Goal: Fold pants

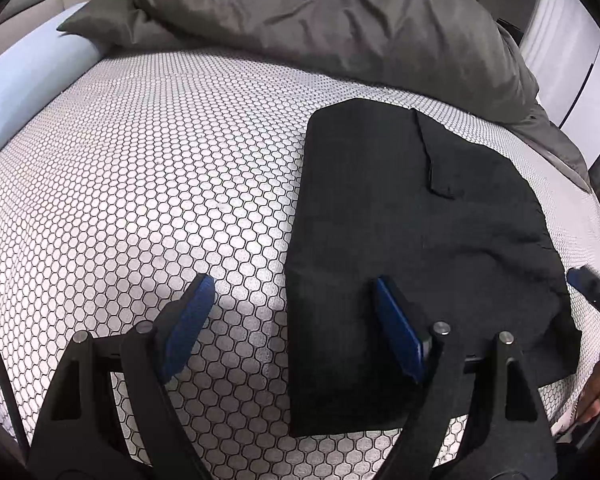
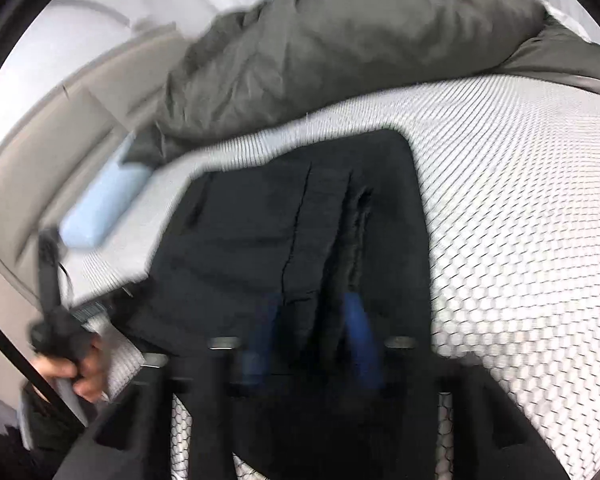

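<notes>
Black pants (image 1: 400,220) lie folded into a thick oblong on the honeycomb-patterned mattress (image 1: 160,180). My left gripper (image 1: 292,284) is open and wide. Its right blue pad (image 1: 396,332) hovers over the pants' near left part, and its left pad is over bare mattress. In the right wrist view, which is blurred, the pants (image 2: 260,232) fill the middle. My right gripper (image 2: 308,320) stands over their near edge with its blue pads apart; I see the dark cloth under and between them, not pinched. The tip of the right gripper (image 1: 588,284) also shows at the pants' right edge.
A crumpled grey duvet (image 1: 320,12) is piled along the far side of the bed. A pale blue pillow (image 1: 32,88) lies at the left by the beige headboard (image 2: 40,140). A hand (image 2: 80,380) holds the left gripper's handle. Bare mattress (image 2: 520,220) stretches right of the pants.
</notes>
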`<action>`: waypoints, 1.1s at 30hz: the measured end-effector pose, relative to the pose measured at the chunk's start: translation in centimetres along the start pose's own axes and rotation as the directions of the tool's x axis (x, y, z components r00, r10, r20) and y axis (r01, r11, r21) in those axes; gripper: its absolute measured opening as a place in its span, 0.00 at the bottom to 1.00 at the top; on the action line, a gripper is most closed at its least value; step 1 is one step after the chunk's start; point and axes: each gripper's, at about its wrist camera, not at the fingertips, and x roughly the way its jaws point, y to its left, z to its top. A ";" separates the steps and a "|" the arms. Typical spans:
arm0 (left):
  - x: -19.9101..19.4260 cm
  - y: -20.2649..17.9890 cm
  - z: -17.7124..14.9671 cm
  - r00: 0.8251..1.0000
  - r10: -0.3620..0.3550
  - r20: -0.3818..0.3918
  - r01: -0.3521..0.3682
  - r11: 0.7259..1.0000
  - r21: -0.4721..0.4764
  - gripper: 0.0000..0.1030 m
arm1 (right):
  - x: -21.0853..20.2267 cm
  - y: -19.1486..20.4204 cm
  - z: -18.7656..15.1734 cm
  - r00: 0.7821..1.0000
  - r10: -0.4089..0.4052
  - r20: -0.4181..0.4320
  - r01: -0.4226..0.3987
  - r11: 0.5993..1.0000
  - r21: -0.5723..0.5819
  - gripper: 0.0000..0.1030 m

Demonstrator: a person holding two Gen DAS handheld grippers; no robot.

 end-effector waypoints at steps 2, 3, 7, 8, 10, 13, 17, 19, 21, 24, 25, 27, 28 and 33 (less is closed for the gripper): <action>0.1 0.2 -0.1 1.000 -0.001 -0.004 0.001 1.000 -0.004 0.77 | -0.1 -1.1 0.1 0.999 0.049 -0.019 -0.048 0.998 0.048 0.59; 0.1 0.2 -0.1 1.000 -0.001 -0.005 0.001 1.000 -0.006 0.77 | -0.1 -1.4 0.0 0.998 0.057 -0.027 -0.055 0.997 0.060 0.59; -0.6 -0.5 -0.1 1.000 -0.001 -0.005 0.001 1.000 -0.003 0.77 | 1.4 -1.4 -0.4 0.992 0.087 -0.094 -0.080 0.994 0.075 0.59; -0.6 -0.6 -0.1 1.000 -0.002 -0.005 0.002 1.000 -0.002 0.77 | 2.0 -1.2 -0.3 0.990 0.091 -0.111 -0.084 0.994 0.068 0.59; -0.3 -0.8 -0.1 1.000 -0.001 -0.006 0.001 1.000 0.001 0.77 | 3.5 -0.8 -0.3 0.988 0.062 -0.140 -0.054 0.997 0.056 0.58; -0.3 -0.8 -0.1 1.000 0.002 -0.008 -0.002 1.000 0.003 0.77 | 4.2 0.4 -0.4 0.991 0.033 -0.127 -0.028 0.999 0.036 0.42; -0.9 -0.6 0.2 1.000 -0.010 -0.009 0.010 1.000 -0.013 0.77 | 2.5 2.5 0.0 0.997 0.063 -0.043 -0.065 0.998 -0.027 0.13; -1.2 -0.5 0.3 1.000 -0.023 -0.004 0.023 0.999 -0.024 0.77 | 0.5 3.7 0.3 0.996 0.093 0.014 -0.092 0.994 -0.052 0.12; -1.8 -0.2 0.4 0.999 -0.037 0.010 0.037 0.999 -0.031 0.77 | -2.0 5.3 0.4 0.989 0.134 0.062 -0.128 0.988 -0.090 0.11; -2.4 0.1 0.5 0.998 -0.053 0.032 0.055 0.998 -0.039 0.77 | -4.9 7.0 -0.6 0.985 0.146 0.086 -0.135 0.982 -0.130 0.11; -2.6 0.2 0.5 0.997 -0.059 0.038 0.061 0.997 -0.044 0.77 | -5.2 7.1 -1.3 0.986 0.146 0.080 -0.136 0.983 -0.125 0.11; -2.7 0.1 0.4 0.997 -0.060 0.040 0.062 0.997 -0.043 0.77 | -4.7 6.5 -2.9 0.992 0.110 0.059 -0.100 0.985 -0.142 0.12; -2.5 0.0 0.3 0.998 -0.058 0.032 0.059 0.998 -0.038 0.77 | -3.8 5.8 -3.7 0.996 0.077 0.037 -0.071 0.987 -0.142 0.12; -1.2 -1.2 -0.2 1.000 -0.007 -0.004 0.008 1.000 0.016 0.77 | -0.3 1.8 -5.3 0.997 -0.001 -0.082 -0.002 0.999 -0.044 0.21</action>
